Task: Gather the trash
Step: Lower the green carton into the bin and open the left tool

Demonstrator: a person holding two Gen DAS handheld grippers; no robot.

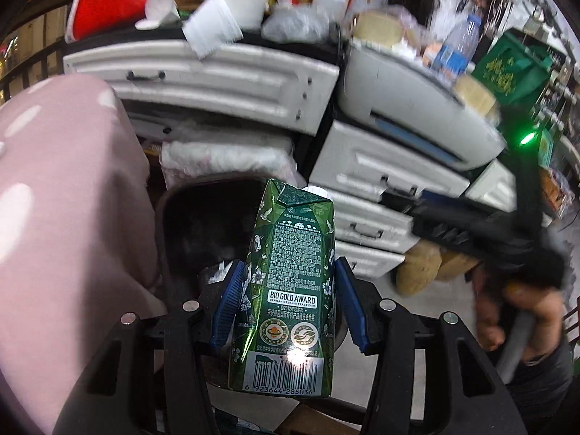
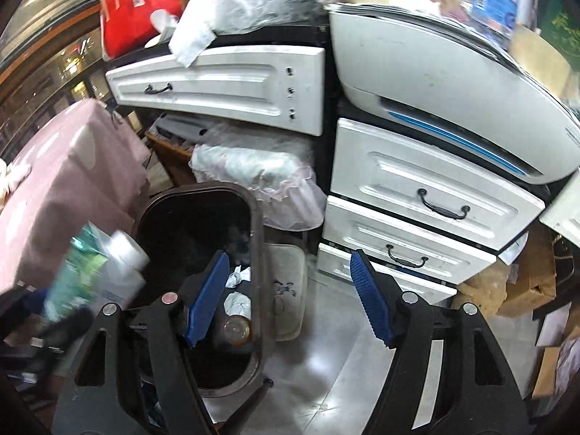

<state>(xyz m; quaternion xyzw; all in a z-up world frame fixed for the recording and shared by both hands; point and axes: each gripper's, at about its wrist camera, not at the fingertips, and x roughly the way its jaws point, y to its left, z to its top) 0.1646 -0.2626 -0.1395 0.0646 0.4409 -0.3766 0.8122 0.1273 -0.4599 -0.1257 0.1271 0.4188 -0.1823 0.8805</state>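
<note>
Right wrist: white drawers (image 2: 427,195) beside dark bin (image 2: 253,239); pink cloth (image 2: 72,181) left.

The left gripper (image 1: 290,301) clamps a green drink carton (image 1: 288,290) between its blue fingers (image 1: 228,301), the carton upright with its white cap at twelve o'clock and its barcode nearest the camera. Just beyond the carton gapes a dark trash bin (image 1: 203,224). At nine o'clock lies pink spotted cloth (image 1: 61,199). White drawers (image 1: 217,76) run across from eleven to three o'clock under a cluttered counter (image 1: 290,41). At four o'clock a hand (image 1: 507,311) holds the blurred right gripper (image 1: 435,224).
</note>
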